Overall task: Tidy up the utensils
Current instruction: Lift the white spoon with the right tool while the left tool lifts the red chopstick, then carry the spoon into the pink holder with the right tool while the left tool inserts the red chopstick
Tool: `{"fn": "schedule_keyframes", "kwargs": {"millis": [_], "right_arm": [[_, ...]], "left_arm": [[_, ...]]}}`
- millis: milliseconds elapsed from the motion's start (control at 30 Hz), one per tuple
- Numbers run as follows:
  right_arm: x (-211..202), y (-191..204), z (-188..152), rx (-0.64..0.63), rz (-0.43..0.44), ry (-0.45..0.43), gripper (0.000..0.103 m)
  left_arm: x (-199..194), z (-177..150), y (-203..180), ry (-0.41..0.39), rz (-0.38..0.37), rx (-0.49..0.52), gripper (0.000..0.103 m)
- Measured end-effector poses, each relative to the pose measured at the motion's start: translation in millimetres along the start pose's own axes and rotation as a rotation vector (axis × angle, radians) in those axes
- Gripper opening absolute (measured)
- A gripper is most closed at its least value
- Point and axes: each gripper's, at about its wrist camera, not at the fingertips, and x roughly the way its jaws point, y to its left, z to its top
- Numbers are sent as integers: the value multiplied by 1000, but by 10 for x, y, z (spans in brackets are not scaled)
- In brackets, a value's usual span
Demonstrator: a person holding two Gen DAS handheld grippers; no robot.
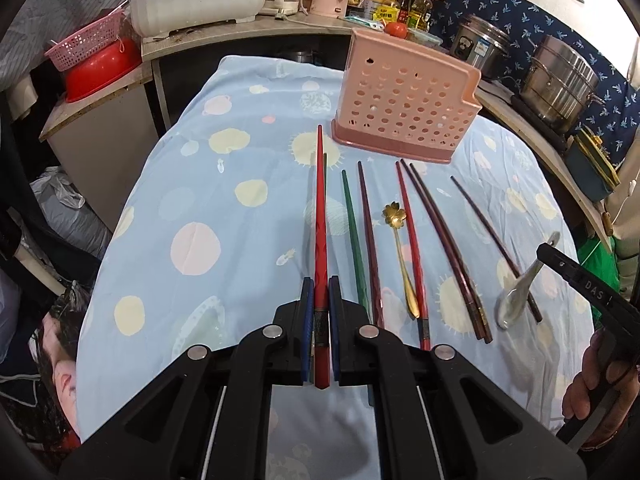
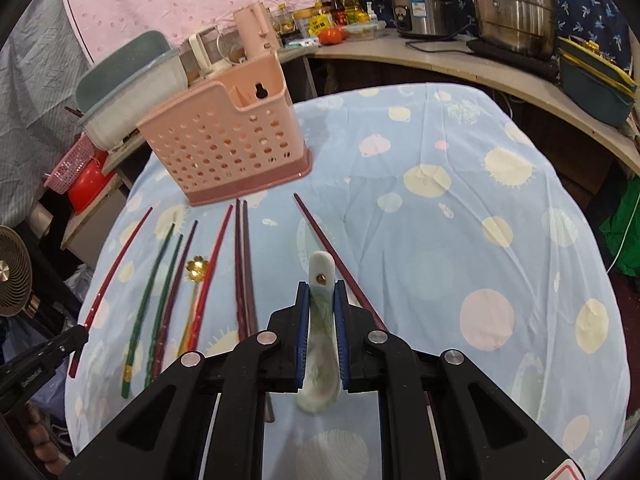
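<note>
I see a red chopstick [image 1: 321,216] raised, white spoon [image 2: 320,332] lifted, other chopsticks [image 1: 444,248] and gold spoon [image 1: 402,256] lying before the upright pink holder [image 1: 404,96].

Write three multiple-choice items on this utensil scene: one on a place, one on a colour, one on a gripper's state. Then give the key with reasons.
1. Where does the gold flower spoon lie?
A. among the chopsticks
B. in the pink caddy
C. on the counter

2. What colour is the chopstick in the left gripper?
A. green
B. red
C. brown

3. The right gripper is:
A. open, empty
B. shut on a chopstick
C. shut on the ceramic spoon

Key: A, it rests on the cloth between chopsticks; B, a red stick sits between the pads; C, pads press the spoon's handle.
</note>
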Motion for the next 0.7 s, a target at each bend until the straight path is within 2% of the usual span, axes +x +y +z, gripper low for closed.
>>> {"fn": "schedule_keyframes", "kwargs": {"millis": [233, 433, 700], "right_arm": [[-269, 74, 168, -13, 9, -68, 8], [-370, 157, 348, -35, 3, -111, 8], [-576, 282, 681, -43, 7, -191, 8]], "left_arm": [[-281, 111, -20, -60, -13, 11, 7], [-552, 309, -42, -133, -22, 30, 7], [-742, 639, -193, -191, -45, 78, 7]]}}
